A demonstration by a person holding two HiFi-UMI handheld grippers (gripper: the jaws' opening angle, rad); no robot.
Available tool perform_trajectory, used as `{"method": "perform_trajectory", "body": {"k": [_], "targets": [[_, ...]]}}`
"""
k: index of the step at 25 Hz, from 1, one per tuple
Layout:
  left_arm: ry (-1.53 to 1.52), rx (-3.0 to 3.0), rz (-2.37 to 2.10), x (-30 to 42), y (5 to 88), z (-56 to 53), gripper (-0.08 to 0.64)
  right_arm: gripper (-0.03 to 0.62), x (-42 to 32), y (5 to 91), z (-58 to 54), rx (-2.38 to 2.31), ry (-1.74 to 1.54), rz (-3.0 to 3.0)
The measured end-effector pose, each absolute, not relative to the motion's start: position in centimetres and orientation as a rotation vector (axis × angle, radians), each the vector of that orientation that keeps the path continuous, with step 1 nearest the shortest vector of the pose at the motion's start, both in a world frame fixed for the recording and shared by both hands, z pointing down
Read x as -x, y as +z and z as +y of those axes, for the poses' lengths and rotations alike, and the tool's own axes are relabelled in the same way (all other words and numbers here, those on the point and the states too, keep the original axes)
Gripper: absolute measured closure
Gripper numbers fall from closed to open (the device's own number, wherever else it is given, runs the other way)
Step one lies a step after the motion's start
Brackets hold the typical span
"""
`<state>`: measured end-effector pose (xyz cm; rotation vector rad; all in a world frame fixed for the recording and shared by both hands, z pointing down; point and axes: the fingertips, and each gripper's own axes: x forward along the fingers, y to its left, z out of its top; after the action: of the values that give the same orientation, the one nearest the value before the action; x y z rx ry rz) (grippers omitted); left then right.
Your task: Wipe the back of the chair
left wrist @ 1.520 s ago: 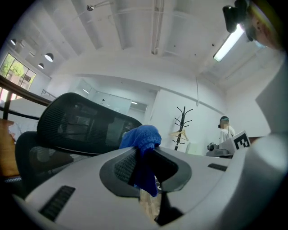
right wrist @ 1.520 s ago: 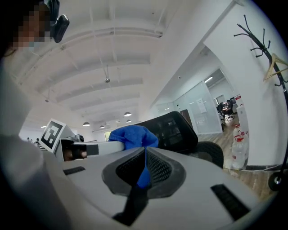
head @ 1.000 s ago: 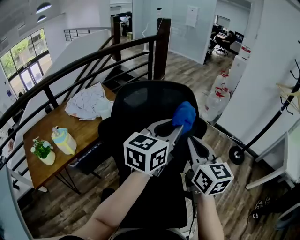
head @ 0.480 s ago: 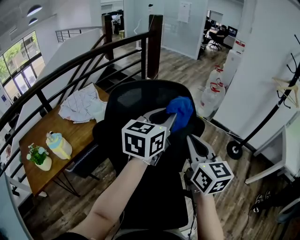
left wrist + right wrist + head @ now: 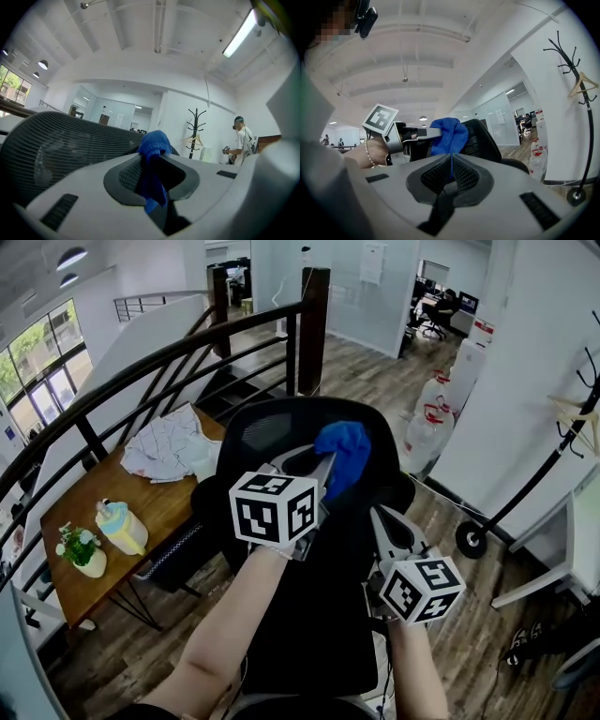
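Looking down through the head view, I see the black mesh office chair point(image 5: 281, 432) right in front of me, its back facing a wooden table point(image 5: 155, 507) that carries a crumpled garment point(image 5: 173, 446), a potted plant point(image 5: 80, 549) and a pale jug point(image 5: 122, 526). The left gripper point(image 5: 326, 463) reaches over the chair and has the blue cloth point(image 5: 344, 454) up at the upper part of the backrest, right of its middle. I cannot tell from here whether the cloth presses on the mesh. The right gripper point(image 5: 378, 518) hangs lower and to the right, over the seat and apart from the cloth. In the left gripper view, the jaws are closed tight on the cloth point(image 5: 154, 140), which bunches above them and hangs down between them. The curved mesh back point(image 5: 56, 145) fills the left side, with a coat stand point(image 5: 196, 126) and a person point(image 5: 241, 140) far off. In the right gripper view, the right gripper point(image 5: 451, 157) has its jaws drawn together with nothing gripped. Beyond them the left gripper point(image 5: 437, 133) holds the cloth point(image 5: 449, 135) in front of the chair back point(image 5: 487, 140).
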<state>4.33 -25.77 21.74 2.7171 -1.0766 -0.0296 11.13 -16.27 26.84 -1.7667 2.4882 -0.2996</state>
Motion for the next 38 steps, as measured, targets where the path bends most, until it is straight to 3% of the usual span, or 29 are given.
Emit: {"method": "perform_trajectory", "body": {"k": [38], "targets": [[-0.068,-2.521,-1.460,12.2,21.9,-25.0,0.482,0.563,4.5,24.8,-18.9,1.392,-0.256,2.797]]}}
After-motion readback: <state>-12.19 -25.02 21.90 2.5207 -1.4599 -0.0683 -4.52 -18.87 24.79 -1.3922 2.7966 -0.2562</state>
